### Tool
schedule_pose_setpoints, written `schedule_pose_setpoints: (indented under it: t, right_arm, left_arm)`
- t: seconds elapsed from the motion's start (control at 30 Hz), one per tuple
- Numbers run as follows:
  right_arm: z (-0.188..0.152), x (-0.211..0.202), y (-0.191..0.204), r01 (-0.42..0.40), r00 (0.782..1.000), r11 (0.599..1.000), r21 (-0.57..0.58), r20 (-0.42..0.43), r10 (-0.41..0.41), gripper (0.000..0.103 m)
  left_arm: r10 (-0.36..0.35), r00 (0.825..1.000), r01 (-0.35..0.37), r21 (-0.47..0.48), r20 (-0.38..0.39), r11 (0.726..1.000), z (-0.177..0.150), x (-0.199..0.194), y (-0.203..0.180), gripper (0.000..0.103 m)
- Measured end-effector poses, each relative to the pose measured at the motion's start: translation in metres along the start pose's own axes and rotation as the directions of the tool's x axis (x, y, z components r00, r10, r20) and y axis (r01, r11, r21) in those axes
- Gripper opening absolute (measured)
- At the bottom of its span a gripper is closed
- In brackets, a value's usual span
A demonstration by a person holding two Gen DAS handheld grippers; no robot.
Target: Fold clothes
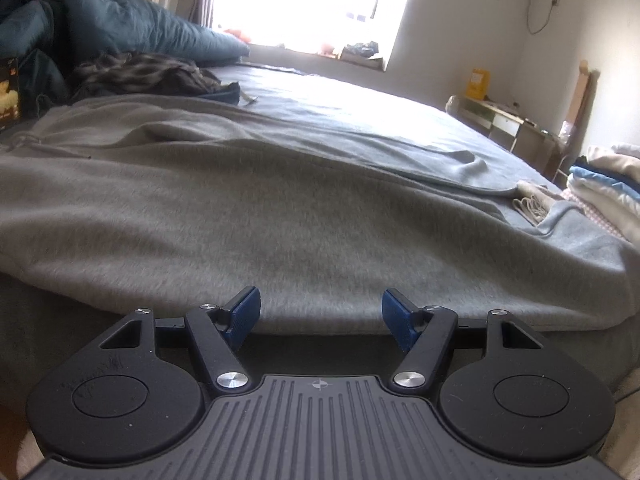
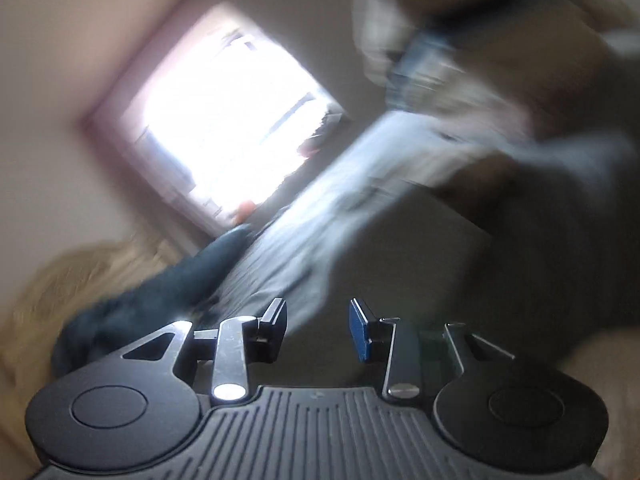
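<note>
A large grey fleece garment [image 1: 280,208] lies spread flat across the bed, its near edge hanging just over the mattress side. My left gripper [image 1: 320,314] is open, level with that near edge, with nothing between its blue pads [image 1: 246,308]. In the right wrist view everything is blurred by motion and tilted. My right gripper [image 2: 318,326] is open and holds nothing; it hangs in the air off the bed, with the grey bed surface [image 2: 296,236] beyond it.
A dark teal duvet [image 1: 120,24] and a dark patterned garment [image 1: 140,74] are heaped at the far left of the bed. Folded clothes [image 1: 604,188] are stacked at the right edge. A desk [image 1: 504,120] stands by the wall under a bright window [image 1: 312,0].
</note>
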State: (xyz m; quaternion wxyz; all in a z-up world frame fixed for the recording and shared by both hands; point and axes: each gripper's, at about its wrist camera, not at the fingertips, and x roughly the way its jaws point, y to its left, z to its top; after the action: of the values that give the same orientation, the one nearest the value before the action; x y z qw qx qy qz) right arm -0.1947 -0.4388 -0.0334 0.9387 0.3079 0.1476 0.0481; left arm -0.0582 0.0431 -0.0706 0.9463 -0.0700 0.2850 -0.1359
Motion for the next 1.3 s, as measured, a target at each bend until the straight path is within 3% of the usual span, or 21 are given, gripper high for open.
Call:
schedule_pose_setpoints:
  t: [0.07,0.13,0.17,0.23,0.3,0.43,0.47,0.53,0.63,0.7,0.77,0.87,0.9,0.93,0.97,1.0,1.2,1.3]
  right_arm:
    - [0.028,0.022,0.042,-0.030,0.998,0.971,-0.239,-0.062,0.016,0.038]
    - [0.038,0.058,0.069,-0.077,0.986,0.907,-0.414,-0.167,0.008,0.038]
    - [0.038,0.081,0.077,-0.109,0.973,0.872,-0.478,-0.233,-0.006,0.039]
    - [0.036,0.126,0.094,-0.183,0.933,0.786,-0.590,-0.356,-0.050,0.051]
    - [0.035,0.172,0.111,-0.270,0.879,0.685,-0.677,-0.464,-0.112,0.061]
    - [0.031,0.262,0.143,-0.463,0.736,0.460,-0.757,-0.618,-0.276,0.062]
    - [0.025,0.274,0.142,-0.492,0.708,0.444,-0.749,-0.641,-0.297,0.063]
    - [0.014,0.297,0.141,-0.577,0.616,0.421,-0.700,-0.712,-0.337,0.063]
    - [-0.004,0.318,0.139,-0.659,0.500,0.388,-0.645,-0.760,-0.414,0.064]
    - [-0.013,0.327,0.136,-0.669,0.478,0.369,-0.645,-0.754,-0.451,0.072]
    - [-0.014,0.329,0.135,-0.665,0.476,0.370,-0.648,-0.750,-0.459,0.079]
    - [-0.013,0.324,0.133,-0.646,0.477,0.397,-0.652,-0.751,-0.457,0.074]
    - [-0.010,0.319,0.135,-0.645,0.475,0.408,-0.646,-0.758,-0.447,0.059]
    - [-0.009,0.312,0.137,-0.655,0.485,0.393,-0.645,-0.758,-0.436,0.032]
    - [-0.007,0.305,0.140,-0.662,0.498,0.376,-0.648,-0.756,-0.426,0.017]
    - [-0.002,0.298,0.142,-0.654,0.524,0.362,-0.664,-0.743,-0.417,0.008]
    - [0.030,0.284,0.133,-0.477,0.713,0.379,-0.793,-0.601,-0.361,0.008]
    - [0.041,0.277,0.125,-0.351,0.782,0.414,-0.840,-0.506,-0.365,0.009]
  left_arm:
    - [-0.011,1.000,0.011,0.021,0.011,1.000,0.000,0.008,-0.003,0.068]
    - [-0.021,1.000,0.021,0.034,0.018,0.999,-0.001,0.016,-0.005,0.068]
    - [-0.031,0.999,0.031,0.036,0.021,0.999,-0.003,0.019,-0.006,0.068]
    - [-0.040,0.999,0.038,0.050,0.027,0.998,-0.006,0.024,-0.007,0.068]
    - [-0.043,0.998,0.040,0.075,0.041,0.996,-0.010,0.027,-0.008,0.068]
    - [-0.060,0.995,0.052,0.101,0.077,0.993,-0.017,0.025,-0.003,0.068]
    - [-0.063,0.994,0.054,0.105,0.083,0.993,-0.019,0.024,-0.001,0.068]
    - [-0.079,0.993,0.069,0.109,0.090,0.992,-0.020,0.023,0.003,0.068]
    - [-0.094,0.991,0.083,0.108,0.099,0.991,-0.021,0.023,0.008,0.068]
    - [-0.094,0.989,0.083,0.101,0.110,0.991,-0.021,0.024,0.010,0.068]
    - [-0.097,0.988,0.087,0.091,0.118,0.992,-0.022,0.025,0.011,0.068]
    - [-0.100,0.987,0.089,0.090,0.124,0.992,-0.022,0.025,0.012,0.068]
    - [-0.100,0.987,0.089,0.090,0.125,0.992,-0.022,0.025,0.012,0.068]
    - [-0.100,0.987,0.090,0.089,0.125,0.992,-0.022,0.024,0.012,0.068]
    - [-0.101,0.987,0.090,0.088,0.125,0.992,-0.022,0.024,0.013,0.068]
    - [-0.100,0.987,0.090,0.087,0.125,0.992,-0.022,0.024,0.013,0.068]
    - [-0.081,0.990,0.069,0.108,0.113,0.992,-0.021,0.023,0.009,0.068]
    - [-0.066,0.992,0.053,0.127,0.106,0.991,-0.021,0.023,0.005,0.068]
